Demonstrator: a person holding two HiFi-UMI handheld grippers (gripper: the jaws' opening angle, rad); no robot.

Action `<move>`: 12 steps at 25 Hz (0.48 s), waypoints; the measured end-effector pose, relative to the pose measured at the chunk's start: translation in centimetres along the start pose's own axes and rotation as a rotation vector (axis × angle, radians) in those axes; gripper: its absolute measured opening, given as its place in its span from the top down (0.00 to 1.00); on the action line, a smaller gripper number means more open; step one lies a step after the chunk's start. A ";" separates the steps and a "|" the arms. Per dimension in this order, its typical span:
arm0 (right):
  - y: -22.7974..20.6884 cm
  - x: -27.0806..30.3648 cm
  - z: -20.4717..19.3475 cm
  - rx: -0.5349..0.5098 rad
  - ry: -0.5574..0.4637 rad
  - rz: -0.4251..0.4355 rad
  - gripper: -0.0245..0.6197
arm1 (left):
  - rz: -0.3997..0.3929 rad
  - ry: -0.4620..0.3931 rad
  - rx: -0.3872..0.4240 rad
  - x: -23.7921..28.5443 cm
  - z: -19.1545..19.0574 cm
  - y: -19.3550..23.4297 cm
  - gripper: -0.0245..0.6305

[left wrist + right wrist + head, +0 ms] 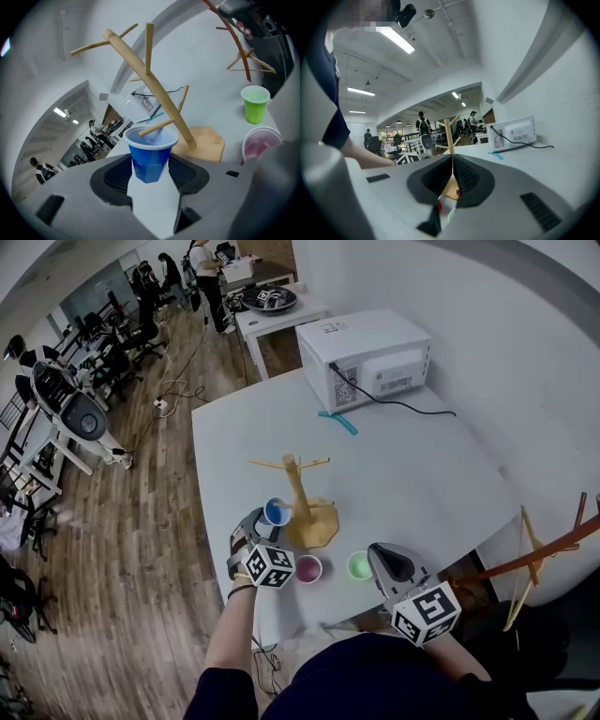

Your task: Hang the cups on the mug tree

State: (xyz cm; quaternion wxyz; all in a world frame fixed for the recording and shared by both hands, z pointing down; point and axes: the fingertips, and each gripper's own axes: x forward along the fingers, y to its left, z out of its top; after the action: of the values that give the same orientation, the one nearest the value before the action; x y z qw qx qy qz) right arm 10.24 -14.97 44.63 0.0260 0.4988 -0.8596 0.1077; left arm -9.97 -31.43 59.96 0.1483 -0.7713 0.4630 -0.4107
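My left gripper [150, 165] is shut on a blue cup [150, 157], which it holds tilted with the mouth toward the wooden mug tree [154, 89]. The end of a low peg [157, 127] lies across the cup's mouth. From the head view the blue cup [277, 512] is just left of the mug tree [298, 486], with the left gripper [268, 524] behind it. A pink cup [308, 569] and a green cup [359, 565] stand on the table near its front edge. My right gripper [380, 557] hovers by the green cup, shut and empty; the right gripper [452, 174] faces the mug tree [449, 133].
A white microwave [366, 357] with a black cable stands at the back of the white table [422, 465]. A teal stick [337, 422] lies in front of it. A red-brown coat stand with hangers [539, 549] rises at the right. People and desks fill the far room.
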 end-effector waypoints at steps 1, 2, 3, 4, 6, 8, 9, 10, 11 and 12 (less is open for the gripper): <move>0.0 -0.1 0.0 0.001 -0.001 0.000 0.91 | 0.005 0.001 0.021 0.0 0.2 0.1 0.58; 0.0 -0.1 0.0 0.002 -0.001 -0.001 0.91 | 0.009 0.003 0.041 0.0 0.3 0.2 0.58; -0.1 -0.2 0.0 0.003 -0.002 -0.003 0.91 | 0.012 0.004 0.061 -0.1 0.4 0.3 0.58; -0.1 -0.2 0.0 0.005 -0.003 -0.004 0.91 | 0.014 0.004 0.081 -0.1 0.6 0.4 0.58; 0.0 -0.3 0.0 0.007 -0.003 -0.007 0.91 | 0.016 0.004 0.124 -0.1 0.8 0.6 0.58; 0.1 -0.3 0.0 0.006 -0.004 -0.006 0.91 | 0.020 0.004 0.172 -0.2 1.1 0.7 0.58; 0.1 -0.4 0.0 0.006 -0.005 -0.006 0.91 | 0.022 0.003 0.195 -0.2 1.3 0.7 0.58; 0.2 -0.4 0.0 0.005 -0.006 -0.005 0.91 | 0.024 0.001 0.216 -0.2 1.5 0.8 0.58; 0.2 -0.4 0.0 0.005 -0.007 -0.005 0.91 | 0.024 -0.002 0.235 -0.3 1.7 0.8 0.58; 0.2 -0.4 0.0 0.005 -0.007 -0.005 0.91 | 0.024 -0.006 0.254 -0.3 1.9 0.8 0.58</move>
State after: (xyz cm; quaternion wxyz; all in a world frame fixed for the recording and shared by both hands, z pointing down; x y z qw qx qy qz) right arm 10.27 -14.51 44.51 0.0219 0.5012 -0.8583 0.1080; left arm -9.03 -31.87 58.19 0.2509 -0.7421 0.4159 -0.4619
